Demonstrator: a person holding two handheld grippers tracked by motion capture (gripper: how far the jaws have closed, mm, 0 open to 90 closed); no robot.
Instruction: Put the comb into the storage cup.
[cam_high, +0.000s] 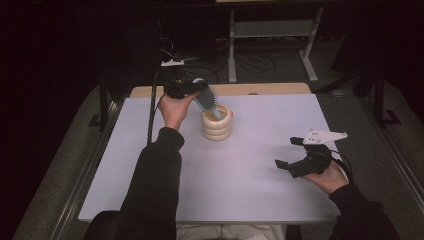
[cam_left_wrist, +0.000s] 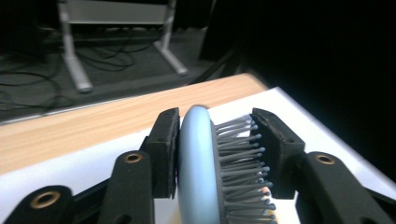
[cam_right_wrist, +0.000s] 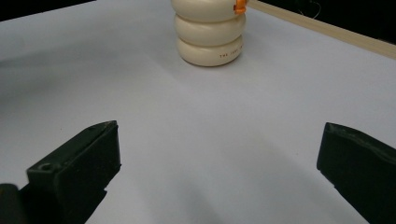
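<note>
High view shows the blue hairbrush (cam_high: 206, 98) pointing down from the left gripper (cam_high: 192, 89), its end dipping into the cream ringed cup (cam_high: 217, 125) just below. In the left gripper view, one jaw touches the brush's smooth back and the other sits at the bristle tips, so the grip looks loose. To do this well, I think the brush should go straight down the middle before letting go, so the cup does not tip. The right gripper (cam_high: 289, 152) rests wide open, holding nothing, well apart on the white table (cam_high: 260, 190).
</note>
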